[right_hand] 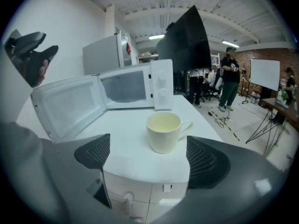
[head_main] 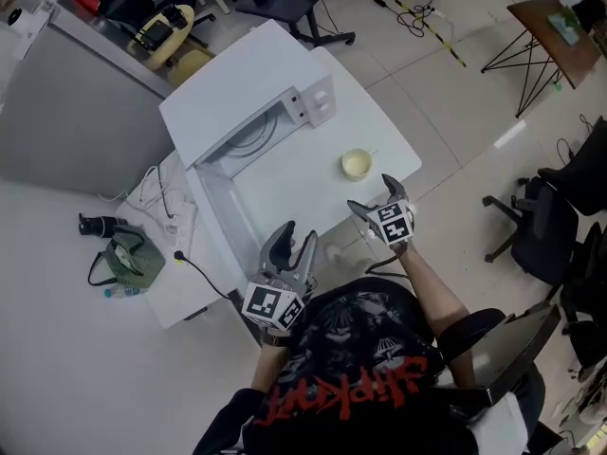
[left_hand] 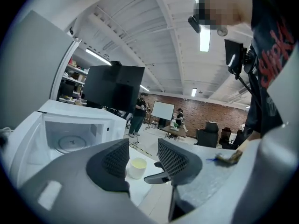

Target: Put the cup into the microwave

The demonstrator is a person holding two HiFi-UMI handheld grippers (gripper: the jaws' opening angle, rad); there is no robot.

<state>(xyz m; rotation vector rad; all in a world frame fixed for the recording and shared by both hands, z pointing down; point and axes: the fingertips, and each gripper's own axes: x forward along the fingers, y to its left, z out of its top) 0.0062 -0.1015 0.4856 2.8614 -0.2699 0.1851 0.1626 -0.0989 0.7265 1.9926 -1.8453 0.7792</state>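
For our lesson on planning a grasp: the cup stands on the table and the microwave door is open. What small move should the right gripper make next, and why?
Probably ease the right gripper forward until its open fingers straddle the cup. It stands upright just ahead of them, untouched, and the microwave is already open.

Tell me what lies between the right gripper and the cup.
Only bare table separates the open right gripper from the cup, as the right gripper view shows.
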